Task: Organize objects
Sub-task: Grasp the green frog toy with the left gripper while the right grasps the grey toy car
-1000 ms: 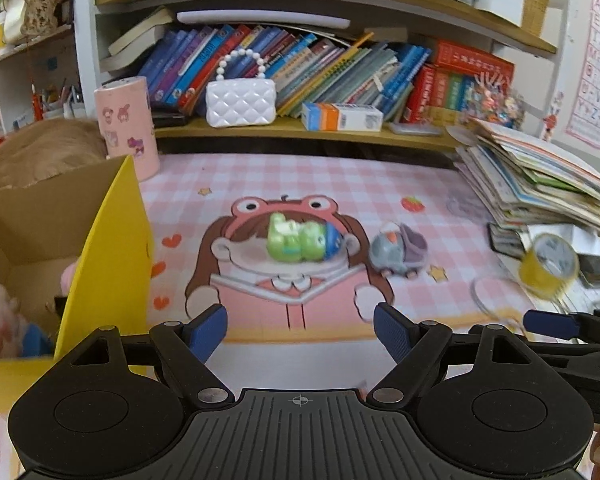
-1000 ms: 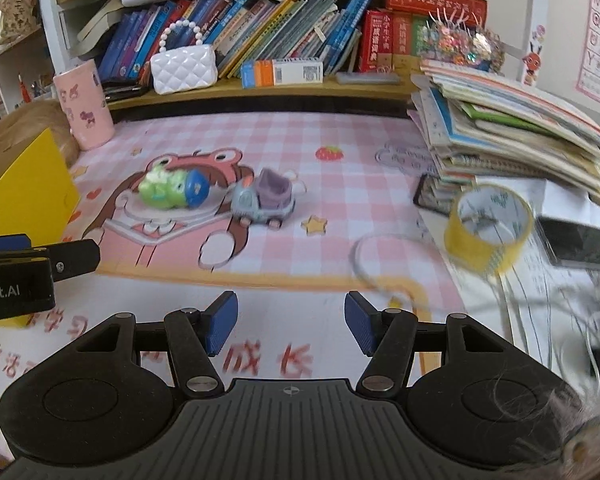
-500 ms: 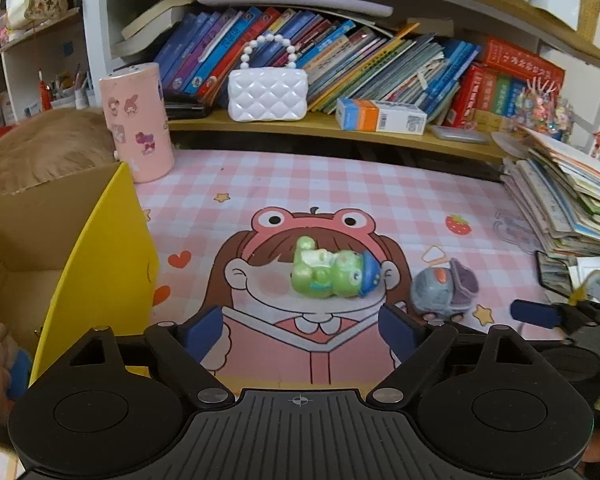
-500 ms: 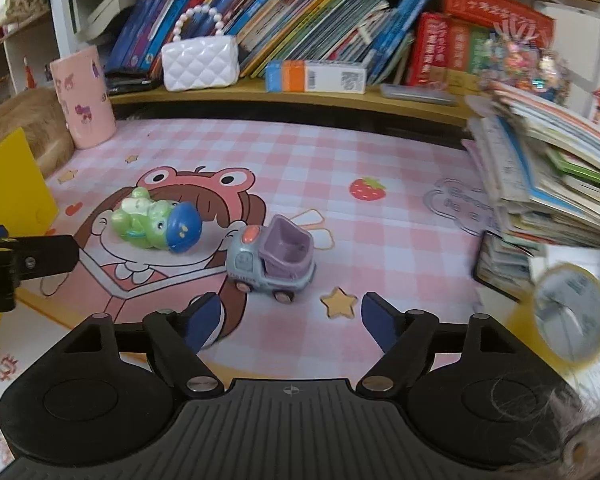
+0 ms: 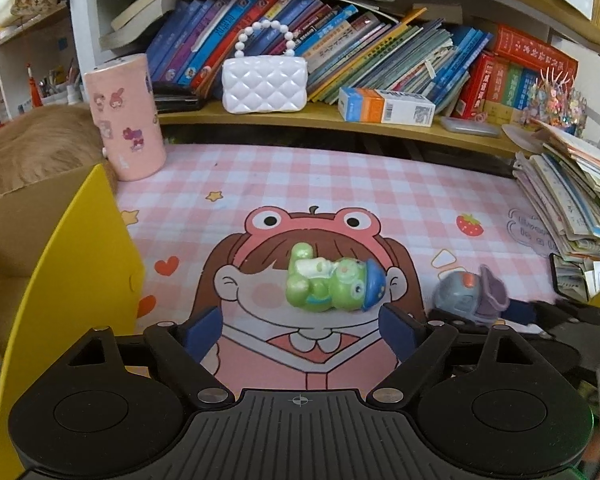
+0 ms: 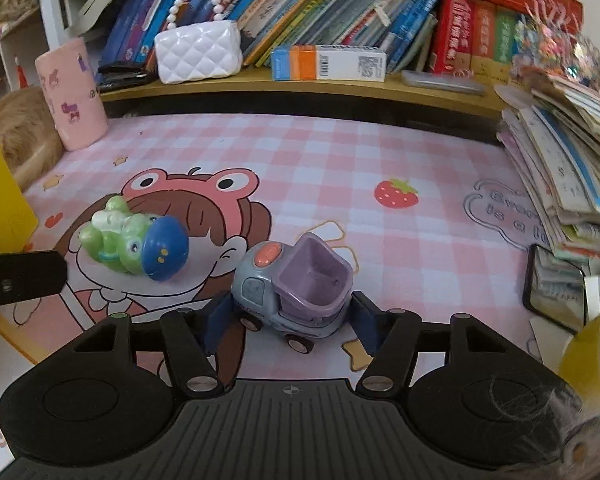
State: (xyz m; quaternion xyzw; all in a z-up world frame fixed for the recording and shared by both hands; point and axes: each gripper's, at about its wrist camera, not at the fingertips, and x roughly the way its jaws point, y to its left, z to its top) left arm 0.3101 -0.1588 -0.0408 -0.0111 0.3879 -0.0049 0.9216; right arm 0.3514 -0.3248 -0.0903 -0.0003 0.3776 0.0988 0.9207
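**A:** Talk me through it. Where are your tongs?

**B:** My left tongs stand wide open with nothing in them. The green frog toy lies on its side on the desk, just past the tips at twelve o'clock, not between the pads. My right tongs are closing now, with the little purple truck between the pads; I see small gaps on both sides, so no grip there.

**A:** And where does it all go?

**B:** My guess is the cardboard box at nine o'clock in the left view, behind its yellow flap.

**A:** What could go wrong?

**B:** The truck is on wheels. If one pad lands first, it may roll or twist away. The frog looks glossy and rounded, so a pinch on the curve could squirt it out. The two tongs also work near each other, so they could knock together.

**A:** Anything you can't see?

**B:** The far side of the truck and its rear wheels. The box is cut off at the edge, so its contents and free room are unclear. At four o'clock in the right view something yellow is blurred; I can't tell what.
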